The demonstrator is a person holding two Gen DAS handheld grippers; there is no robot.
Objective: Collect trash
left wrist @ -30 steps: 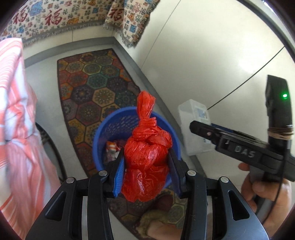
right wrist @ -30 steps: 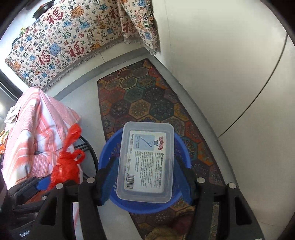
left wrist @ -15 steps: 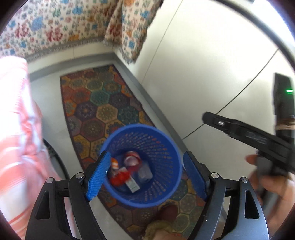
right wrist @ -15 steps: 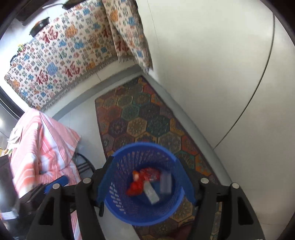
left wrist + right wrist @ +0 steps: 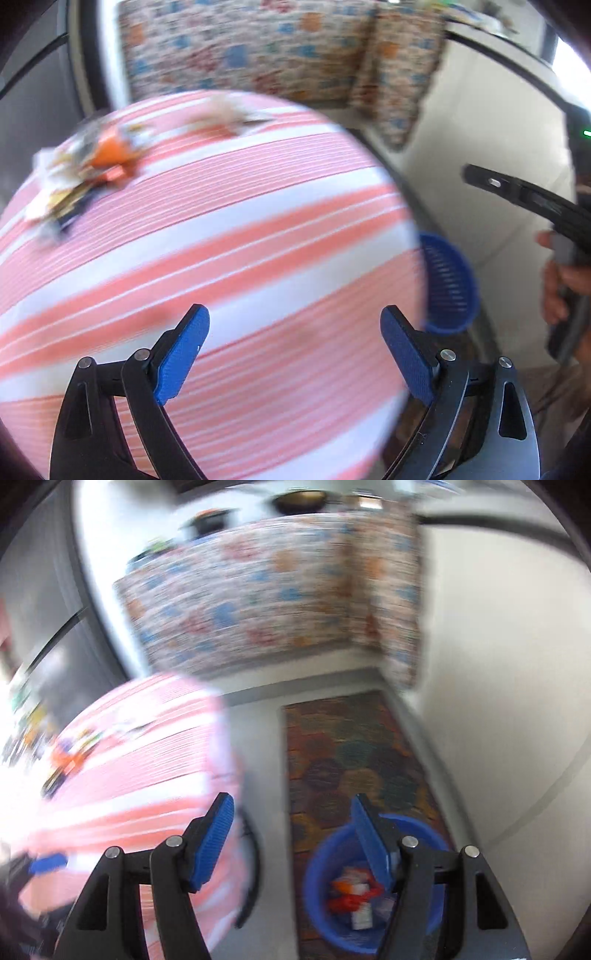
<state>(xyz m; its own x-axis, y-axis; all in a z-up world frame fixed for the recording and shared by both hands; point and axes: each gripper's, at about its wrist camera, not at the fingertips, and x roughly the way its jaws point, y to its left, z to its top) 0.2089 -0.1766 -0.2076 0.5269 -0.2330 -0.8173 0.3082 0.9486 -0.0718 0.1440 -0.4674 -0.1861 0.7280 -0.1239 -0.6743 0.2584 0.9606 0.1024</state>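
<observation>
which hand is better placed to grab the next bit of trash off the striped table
Left, probably. The left gripper hangs open over the striped table, facing the trash pile; the right gripper sits beside the table.

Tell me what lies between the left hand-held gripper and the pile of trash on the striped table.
Only bare striped tablecloth: in the left wrist view, the open left hand-held gripper has nothing between it and the blurred trash pile.
</observation>
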